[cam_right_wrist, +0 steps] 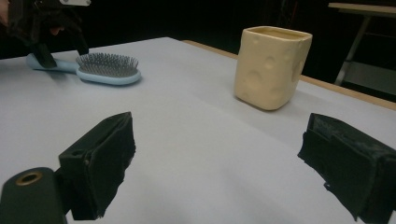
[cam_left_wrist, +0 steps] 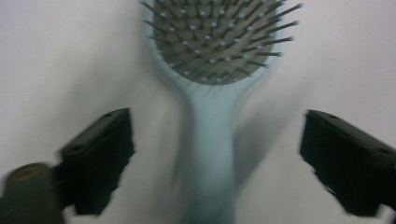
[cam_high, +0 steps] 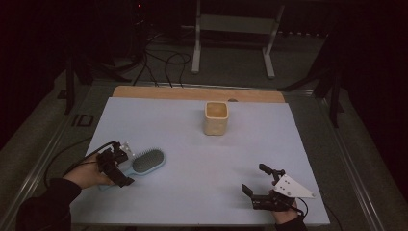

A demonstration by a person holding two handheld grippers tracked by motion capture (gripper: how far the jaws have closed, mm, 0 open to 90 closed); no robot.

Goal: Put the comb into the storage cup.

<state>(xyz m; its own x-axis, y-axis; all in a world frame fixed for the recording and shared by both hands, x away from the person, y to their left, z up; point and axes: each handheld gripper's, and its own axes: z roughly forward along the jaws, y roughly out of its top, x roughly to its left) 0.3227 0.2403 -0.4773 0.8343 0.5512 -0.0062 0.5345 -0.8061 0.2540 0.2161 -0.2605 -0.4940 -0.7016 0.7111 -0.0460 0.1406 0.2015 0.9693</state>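
In the high view the left gripper (cam_high: 117,166) sits over the handle of the pale blue hairbrush (cam_high: 146,161) lying bristles-up near the table's (cam_high: 192,144) left edge; the right gripper (cam_high: 260,185) rests wide near the front right; in the left gripper view the jaws stand wide, astride the handle without touching it; in the right gripper view the cream cup (cam_right_wrist: 272,66) stands beyond wide, empty jaws.

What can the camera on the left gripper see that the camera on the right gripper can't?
The left gripper view looks straight down the hairbrush: its pale blue handle lies between the open jaws, untouched, and each bristle tip is clear. The right gripper view has the yellow cup standing upright, the left gripper over the brush handle, and dark room behind. Both share the brush and the white table.
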